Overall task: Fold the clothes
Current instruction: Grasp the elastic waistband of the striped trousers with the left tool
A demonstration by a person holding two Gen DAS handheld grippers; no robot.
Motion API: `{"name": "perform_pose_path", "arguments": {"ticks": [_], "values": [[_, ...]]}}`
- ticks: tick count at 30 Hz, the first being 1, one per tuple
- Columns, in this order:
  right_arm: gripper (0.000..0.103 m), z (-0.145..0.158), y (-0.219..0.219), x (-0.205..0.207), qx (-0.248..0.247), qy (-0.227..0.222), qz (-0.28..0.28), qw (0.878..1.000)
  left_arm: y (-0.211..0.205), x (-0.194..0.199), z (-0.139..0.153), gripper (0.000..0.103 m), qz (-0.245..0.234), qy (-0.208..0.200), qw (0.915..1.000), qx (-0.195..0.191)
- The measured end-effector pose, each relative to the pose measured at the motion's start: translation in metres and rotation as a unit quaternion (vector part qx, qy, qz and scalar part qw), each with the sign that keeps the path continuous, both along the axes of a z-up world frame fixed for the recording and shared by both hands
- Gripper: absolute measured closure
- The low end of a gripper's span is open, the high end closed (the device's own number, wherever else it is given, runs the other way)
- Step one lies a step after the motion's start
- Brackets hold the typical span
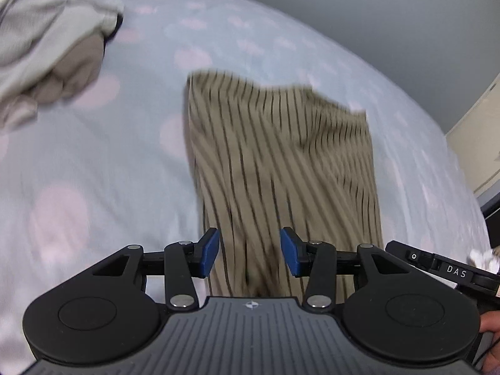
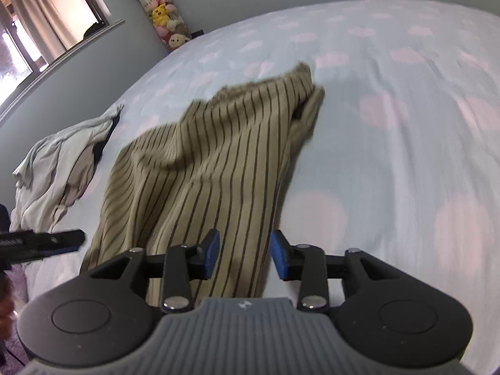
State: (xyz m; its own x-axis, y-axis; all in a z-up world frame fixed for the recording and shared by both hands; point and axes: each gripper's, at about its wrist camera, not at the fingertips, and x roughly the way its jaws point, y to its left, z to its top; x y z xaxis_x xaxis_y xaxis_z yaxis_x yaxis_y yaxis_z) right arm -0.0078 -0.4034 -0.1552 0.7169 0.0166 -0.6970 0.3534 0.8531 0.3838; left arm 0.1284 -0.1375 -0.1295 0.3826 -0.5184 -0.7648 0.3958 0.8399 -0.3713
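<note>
Olive-tan striped garment (image 1: 281, 168) lying lengthwise on pale blue bedsheet (image 1: 93, 172) with pink blotches, rumpled and bunched at far end, near end running under both tools; no tidy fold visible yet, so judged early in the task. Left gripper (image 1: 249, 251) and right gripper (image 2: 243, 254) both spread wide over near edge of fabric, blue pads (image 2: 212, 251) apart and pinching nothing. Grey clothes pile (image 2: 59, 168) sitting unfolded off to left, well apart from striped piece, so probably still to smooth, fold this one, then tackle pile.
</note>
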Motion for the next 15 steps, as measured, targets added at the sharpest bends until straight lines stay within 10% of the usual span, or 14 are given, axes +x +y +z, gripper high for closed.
{"name": "perform_pose_path", "arguments": {"ticks": [5, 8, 15], "values": [[0.073, -0.013, 0.008, -0.021, 0.029, -0.005, -0.010, 1.000, 0.002, -0.017, -0.014, 0.097, 0.001, 0.015, 0.9999, -0.006], [0.099, -0.016, 0.006, -0.024, 0.044, -0.015, -0.008, 0.999, 0.007, -0.019, -0.013, 0.100, 0.010, 0.008, 0.9999, -0.008], [0.102, -0.013, 0.004, -0.039, 0.016, -0.003, -0.055, 0.998, 0.023, -0.028, -0.018, 0.101, 0.034, 0.025, 0.9991, 0.006]]}}
